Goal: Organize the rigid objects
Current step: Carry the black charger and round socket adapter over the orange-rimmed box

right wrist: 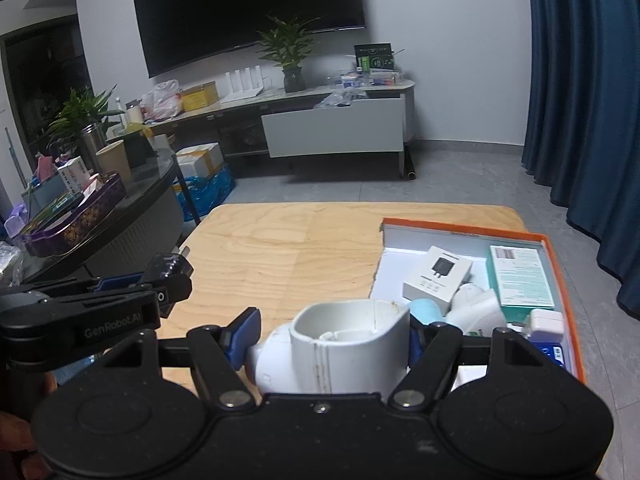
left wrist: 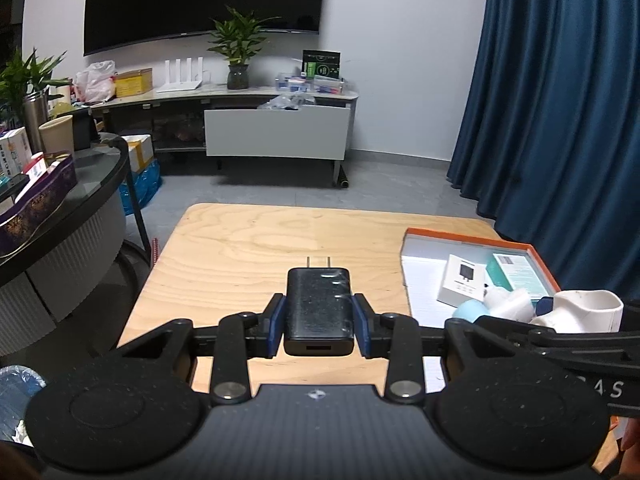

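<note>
My left gripper [left wrist: 319, 314] is shut on a black plug-in charger [left wrist: 319, 300], its prongs pointing away, held above the wooden table [left wrist: 248, 252]. My right gripper [right wrist: 330, 338] is shut on a white plastic cup-shaped holder [right wrist: 348, 344] with a round stub on its left side. The holder hangs at the near left corner of an orange-rimmed box [right wrist: 460, 227] on the table's right. In the box lie a white charger carton [right wrist: 438, 276], a teal carton [right wrist: 520, 276], a pale blue piece [right wrist: 426, 310] and a white adapter [right wrist: 546, 324]. In the right wrist view the left gripper [right wrist: 160, 280] shows at the left.
A round dark glass-topped table [left wrist: 96, 188] with a purple tin [left wrist: 40, 200] and cartons stands close on the left. Behind the wooden table are grey floor, a TV stand [left wrist: 276, 132] and a blue curtain [left wrist: 560, 100] at the right.
</note>
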`<act>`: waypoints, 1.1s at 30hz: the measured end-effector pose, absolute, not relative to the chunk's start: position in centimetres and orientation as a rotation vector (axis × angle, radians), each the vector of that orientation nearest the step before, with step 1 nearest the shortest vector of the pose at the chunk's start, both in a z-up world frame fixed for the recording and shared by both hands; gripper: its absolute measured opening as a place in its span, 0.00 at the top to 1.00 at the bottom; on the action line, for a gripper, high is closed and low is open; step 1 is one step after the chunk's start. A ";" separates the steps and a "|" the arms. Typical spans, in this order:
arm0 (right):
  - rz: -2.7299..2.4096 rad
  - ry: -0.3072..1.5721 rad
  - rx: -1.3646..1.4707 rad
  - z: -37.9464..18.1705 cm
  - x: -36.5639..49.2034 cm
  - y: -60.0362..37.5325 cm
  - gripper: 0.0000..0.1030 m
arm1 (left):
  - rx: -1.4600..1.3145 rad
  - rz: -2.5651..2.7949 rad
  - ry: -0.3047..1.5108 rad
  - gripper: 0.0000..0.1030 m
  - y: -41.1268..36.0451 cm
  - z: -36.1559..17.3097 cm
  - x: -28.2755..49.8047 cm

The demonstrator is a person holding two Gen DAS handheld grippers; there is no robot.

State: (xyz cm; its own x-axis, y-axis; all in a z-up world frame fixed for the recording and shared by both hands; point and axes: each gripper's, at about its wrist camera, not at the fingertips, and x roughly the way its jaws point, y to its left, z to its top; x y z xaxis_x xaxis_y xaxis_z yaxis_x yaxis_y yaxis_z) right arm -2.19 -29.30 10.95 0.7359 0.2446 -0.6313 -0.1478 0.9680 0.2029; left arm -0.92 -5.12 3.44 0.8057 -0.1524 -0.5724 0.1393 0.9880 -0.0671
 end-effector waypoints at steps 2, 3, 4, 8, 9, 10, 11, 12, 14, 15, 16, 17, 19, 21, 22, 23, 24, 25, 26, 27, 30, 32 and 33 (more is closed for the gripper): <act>0.210 0.708 0.144 11.0 -2.5 -29.8 0.19 | -0.019 -0.166 0.616 0.65 -5.5 3.4 -0.9; 0.206 0.705 0.143 11.1 -2.6 -29.9 0.19 | -0.016 -0.170 0.615 0.65 -5.7 3.5 -0.9; 0.202 0.704 0.144 11.1 -2.7 -30.1 0.19 | -0.013 -0.173 0.614 0.65 -5.9 3.5 -1.0; 0.187 0.701 0.153 11.3 -2.8 -30.6 0.19 | -0.008 -0.190 0.612 0.65 -6.6 3.6 -1.1; 0.183 0.701 0.155 11.3 -2.9 -30.8 0.19 | -0.005 -0.194 0.611 0.65 -6.7 3.6 -1.1; 0.179 0.701 0.158 11.3 -2.9 -31.0 0.19 | -0.002 -0.198 0.610 0.65 -6.9 3.6 -1.1; 0.175 0.700 0.159 11.3 -3.0 -31.1 0.19 | 0.001 -0.201 0.609 0.65 -7.0 3.6 -1.2; 0.170 0.699 0.161 11.3 -3.0 -31.3 0.19 | 0.001 -0.205 0.610 0.65 -7.2 3.6 -1.2; 0.161 0.698 0.166 11.3 -3.2 -31.7 0.19 | 0.001 -0.212 0.612 0.65 -7.5 3.6 -1.2; 0.155 0.698 0.166 11.3 -3.3 -31.9 0.19 | 0.003 -0.217 0.612 0.65 -7.7 3.6 -1.2; 0.150 0.697 0.168 11.4 -3.4 -32.1 0.19 | 0.004 -0.222 0.613 0.65 -7.8 3.6 -1.2; 0.147 0.696 0.170 11.4 -3.4 -32.3 0.19 | 0.004 -0.227 0.614 0.65 -7.9 3.6 -1.3; 0.136 0.693 0.172 11.5 -3.6 -32.7 0.19 | 0.007 -0.237 0.614 0.65 -8.3 3.6 -1.2; 0.123 0.690 0.179 11.5 -3.8 -33.3 0.19 | 0.006 -0.249 0.616 0.65 -8.8 3.7 -1.2; 0.117 0.688 0.183 11.6 -3.9 -33.5 0.19 | 0.007 -0.256 0.616 0.65 -8.9 3.7 -1.2; 0.111 0.687 0.185 11.6 -4.0 -33.8 0.19 | 0.010 -0.262 0.616 0.65 -9.1 3.7 -1.2; 0.106 0.685 0.187 11.6 -4.2 -34.0 0.19 | 0.011 -0.268 0.616 0.65 -9.3 3.7 -1.2; 0.100 0.683 0.189 11.6 -4.3 -34.3 0.19 | 0.011 -0.274 0.615 0.65 -9.5 3.7 -1.3; 0.095 0.683 0.192 11.6 -4.3 -34.6 0.19 | 0.012 -0.280 0.615 0.65 -9.7 3.8 -1.3; 0.090 0.683 0.194 11.6 -4.4 -34.8 0.19 | 0.013 -0.287 0.615 0.65 -9.9 3.8 -1.3; 0.073 0.681 0.201 11.5 -4.6 -35.6 0.19 | 0.017 -0.307 0.614 0.65 -10.6 3.8 -1.4; 0.061 0.681 0.204 11.5 -4.7 -36.1 0.19 | 0.023 -0.320 0.615 0.65 -11.0 3.8 -1.5; 0.053 0.680 0.206 11.5 -4.8 -36.4 0.19 | 0.026 -0.327 0.615 0.65 -11.2 3.7 -1.6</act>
State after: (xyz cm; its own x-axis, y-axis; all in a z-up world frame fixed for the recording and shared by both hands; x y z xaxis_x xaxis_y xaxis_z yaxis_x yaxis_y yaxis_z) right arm -4.77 -36.41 11.48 0.7770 0.1163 -0.6186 0.0183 0.9782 0.2068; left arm -1.56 -11.22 3.75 0.7668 -0.2936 -0.5708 0.3090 0.9483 -0.0727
